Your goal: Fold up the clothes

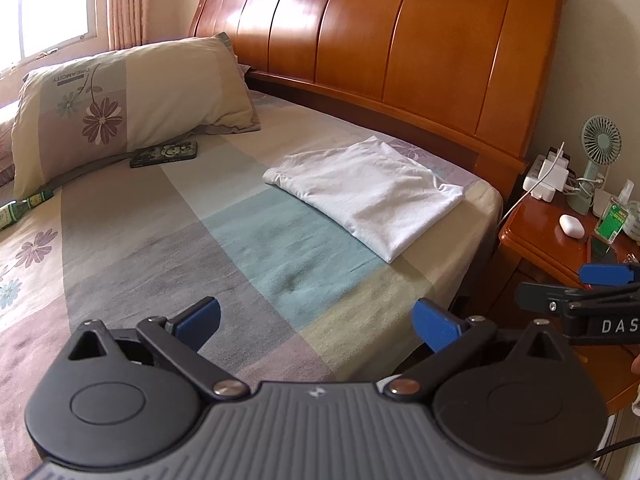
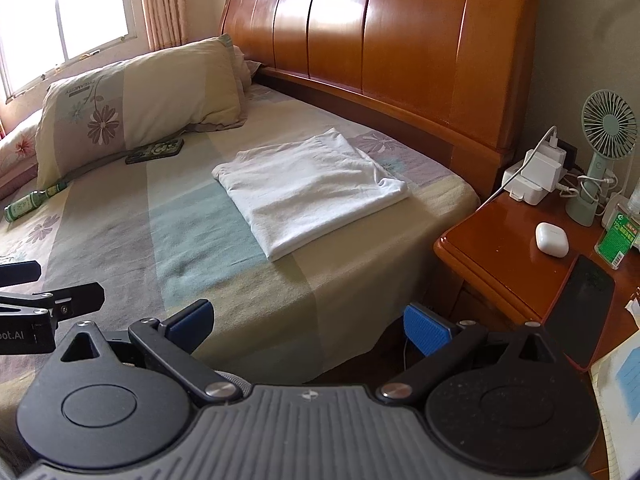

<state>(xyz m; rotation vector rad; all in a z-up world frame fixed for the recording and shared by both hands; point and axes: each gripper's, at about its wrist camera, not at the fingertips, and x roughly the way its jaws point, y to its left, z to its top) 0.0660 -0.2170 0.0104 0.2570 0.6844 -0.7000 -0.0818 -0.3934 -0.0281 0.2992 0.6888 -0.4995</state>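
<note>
Both my grippers, left gripper and right gripper, fingers released, grasping nothing. White folded garment lies on bed at 12 o'clock, near headboard. Pillow reads "DREAMCITY" (upside down). Green bottle on nightstand surface: label unreadable, cut off.

Bare bedsheet (wide) before folded shirt; nightstand crowded.

Both wrist views face the headboard from the bedside, sharing the bed and nightstand.
</note>
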